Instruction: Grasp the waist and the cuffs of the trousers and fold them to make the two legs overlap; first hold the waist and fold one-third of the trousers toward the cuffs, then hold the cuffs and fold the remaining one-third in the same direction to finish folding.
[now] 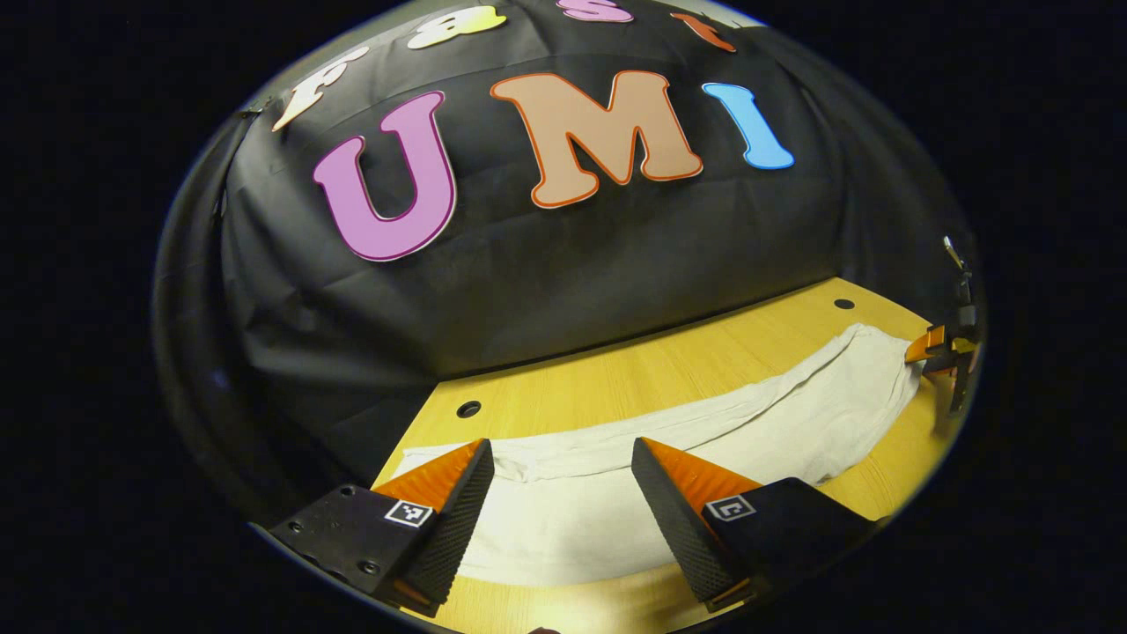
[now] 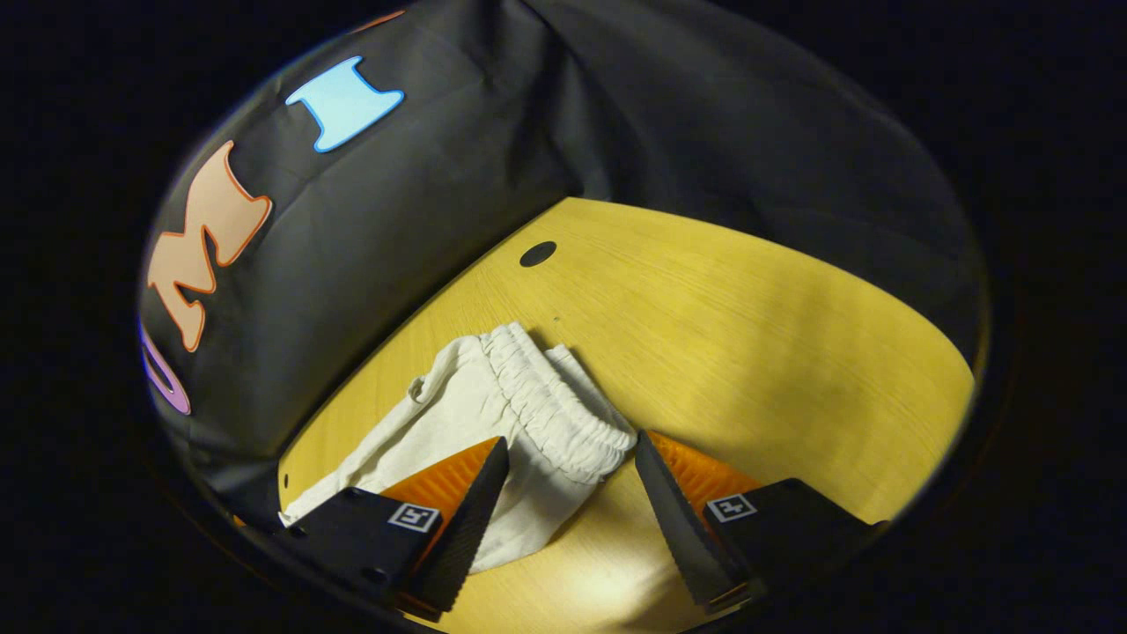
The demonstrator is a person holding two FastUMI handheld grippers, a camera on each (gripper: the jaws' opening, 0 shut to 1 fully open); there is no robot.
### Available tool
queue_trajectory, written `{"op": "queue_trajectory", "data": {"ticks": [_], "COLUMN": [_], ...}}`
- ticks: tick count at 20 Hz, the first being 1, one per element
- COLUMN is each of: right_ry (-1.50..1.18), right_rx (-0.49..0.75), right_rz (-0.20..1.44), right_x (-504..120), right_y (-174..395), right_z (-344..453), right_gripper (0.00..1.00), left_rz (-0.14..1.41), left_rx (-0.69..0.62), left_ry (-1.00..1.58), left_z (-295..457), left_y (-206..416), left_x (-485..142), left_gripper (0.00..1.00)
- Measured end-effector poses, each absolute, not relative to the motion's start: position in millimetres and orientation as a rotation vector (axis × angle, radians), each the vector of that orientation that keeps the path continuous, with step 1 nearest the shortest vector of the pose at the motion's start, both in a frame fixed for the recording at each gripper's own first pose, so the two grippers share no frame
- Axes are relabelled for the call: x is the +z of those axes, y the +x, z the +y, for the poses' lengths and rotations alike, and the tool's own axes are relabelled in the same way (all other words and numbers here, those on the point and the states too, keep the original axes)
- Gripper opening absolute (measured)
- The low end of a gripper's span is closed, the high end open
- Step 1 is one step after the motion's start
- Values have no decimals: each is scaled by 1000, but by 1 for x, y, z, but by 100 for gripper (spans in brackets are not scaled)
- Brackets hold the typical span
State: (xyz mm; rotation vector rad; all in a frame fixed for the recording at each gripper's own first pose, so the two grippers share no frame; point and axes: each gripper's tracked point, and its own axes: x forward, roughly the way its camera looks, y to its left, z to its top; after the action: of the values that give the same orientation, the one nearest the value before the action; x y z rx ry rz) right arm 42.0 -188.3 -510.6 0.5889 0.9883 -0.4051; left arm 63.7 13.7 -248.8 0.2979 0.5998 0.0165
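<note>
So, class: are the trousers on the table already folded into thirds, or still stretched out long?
Stretched out long. The trousers run flat across the table, elastic waist at one end; no third is folded over.

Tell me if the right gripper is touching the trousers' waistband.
Cannot tell. In the right gripper view, the right gripper stands open around the waistband, fingers either side, but no plain contact or gap shows.
</note>
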Motion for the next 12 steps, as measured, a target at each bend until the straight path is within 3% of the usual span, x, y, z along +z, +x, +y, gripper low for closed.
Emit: {"op": "queue_trajectory", "data": {"ticks": [1, 3, 5, 6, 12], "right_ry": [592, 596, 603, 607, 572], "right_rx": [-411, -412, -401, -401, -313], "right_rz": [1009, 1025, 1025, 1017, 929], "right_x": [-519, -523, -521, -519, -472], "right_y": [39, 39, 40, 44, 74], "right_z": [-188, -190, -185, -184, -159], "right_gripper": [91, 51, 27, 22, 21], "left_rz": [600, 601, 607, 613, 616], "left_rx": [29, 55, 76, 81, 92], "left_ry": [287, 259, 252, 251, 254], "left_z": [15, 21, 30, 35, 70], "left_y": [62, 54, 46, 45, 43], "left_x": [-249, -249, -251, -252, -251], "left_gripper": [96, 96, 96, 96, 96]}}
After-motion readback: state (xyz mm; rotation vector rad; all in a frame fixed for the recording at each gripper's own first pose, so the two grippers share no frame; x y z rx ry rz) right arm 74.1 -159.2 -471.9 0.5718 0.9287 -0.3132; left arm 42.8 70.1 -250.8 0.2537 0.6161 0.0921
